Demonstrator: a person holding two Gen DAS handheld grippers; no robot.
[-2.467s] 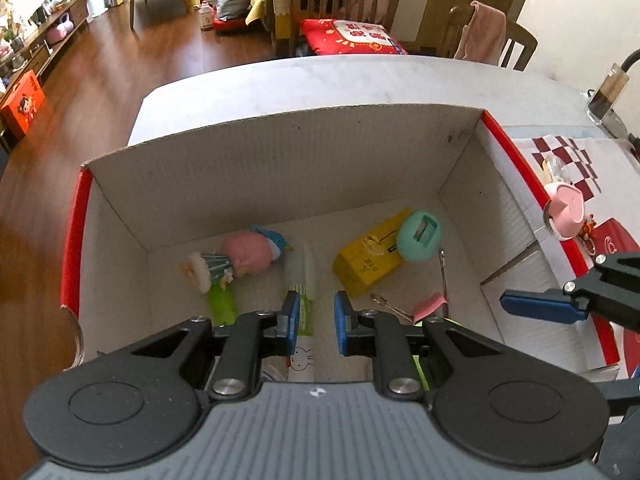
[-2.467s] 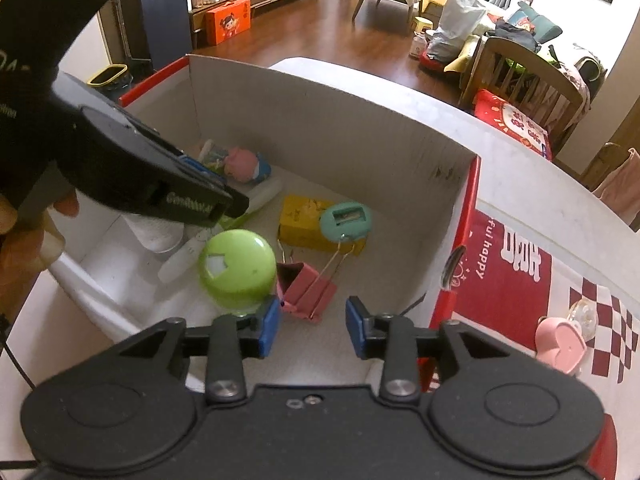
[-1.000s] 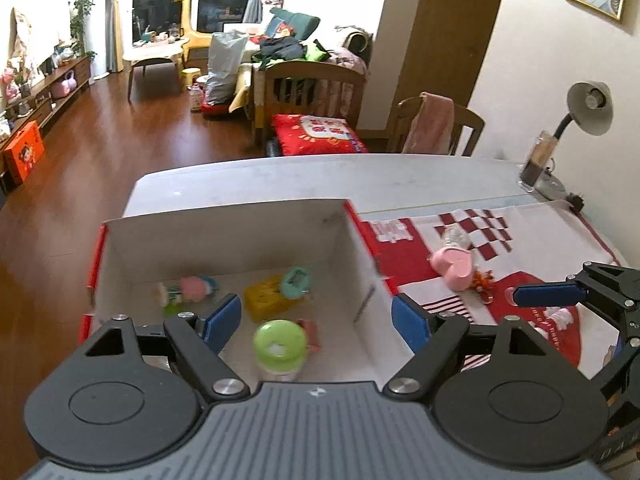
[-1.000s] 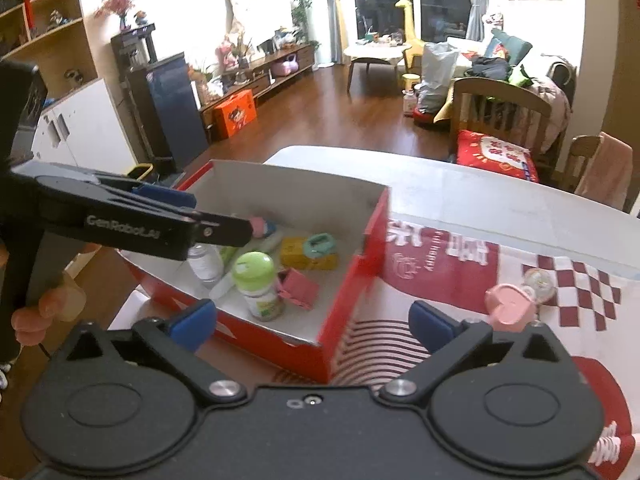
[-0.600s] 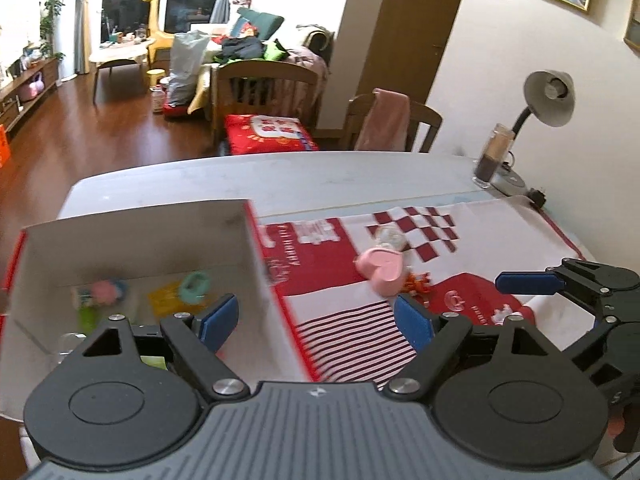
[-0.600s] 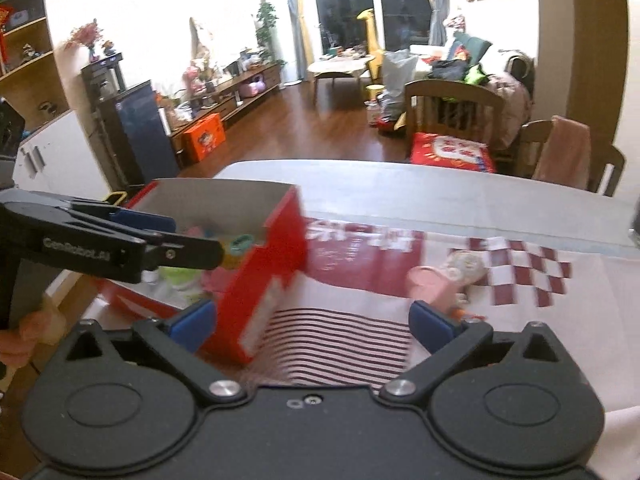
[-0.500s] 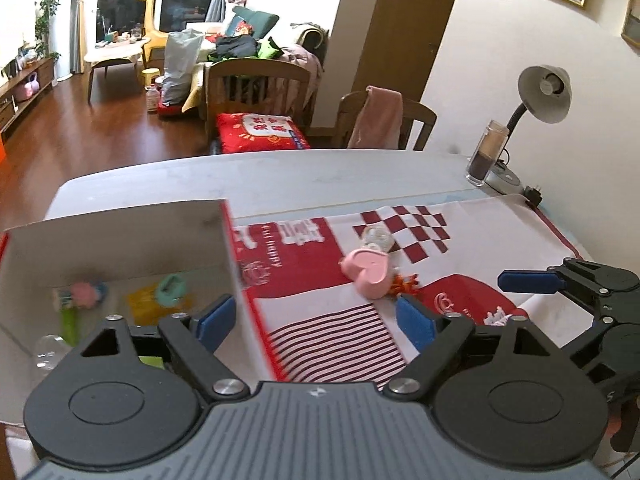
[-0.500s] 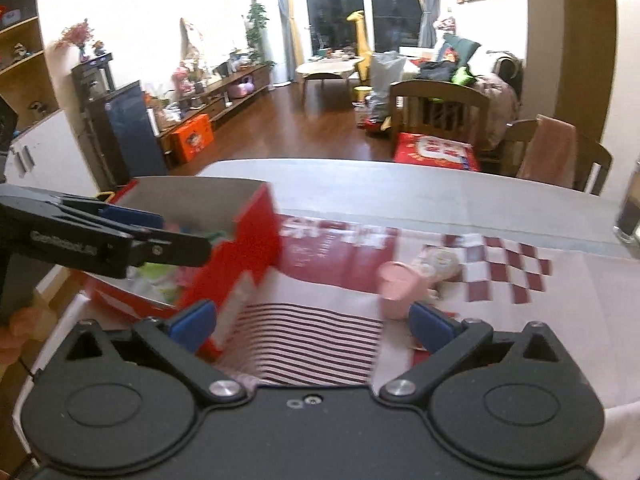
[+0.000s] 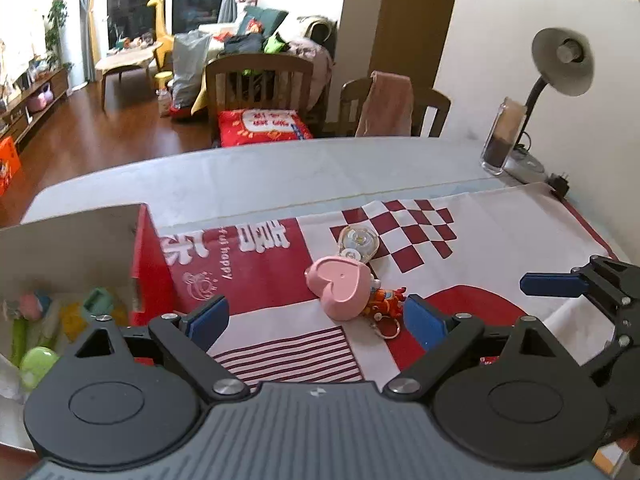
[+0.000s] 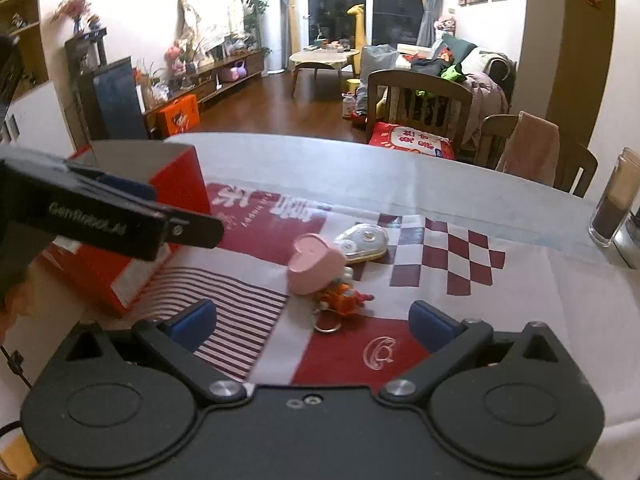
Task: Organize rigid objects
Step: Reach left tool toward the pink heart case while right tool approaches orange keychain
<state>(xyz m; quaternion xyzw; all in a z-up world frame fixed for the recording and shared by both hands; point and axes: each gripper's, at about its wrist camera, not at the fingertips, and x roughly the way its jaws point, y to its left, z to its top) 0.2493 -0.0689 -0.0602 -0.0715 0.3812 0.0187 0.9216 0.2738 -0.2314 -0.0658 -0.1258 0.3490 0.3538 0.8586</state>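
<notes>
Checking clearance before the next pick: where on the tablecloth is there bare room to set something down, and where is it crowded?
Free: the striped patch between the red box and the pink heart-shaped case, and the checkered corner toward the glass jar. Crowded: the heart case, the clear correction-tape dispenser and the orange keychain toy cluster mid-cloth. The box floor is cluttered.

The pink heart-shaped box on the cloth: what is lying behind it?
Behind the pink heart-shaped box lies a clear correction-tape dispenser; they overlap, so contact cannot be told. An orange toy keychain sits in front. The dispenser's near end is covered.
</notes>
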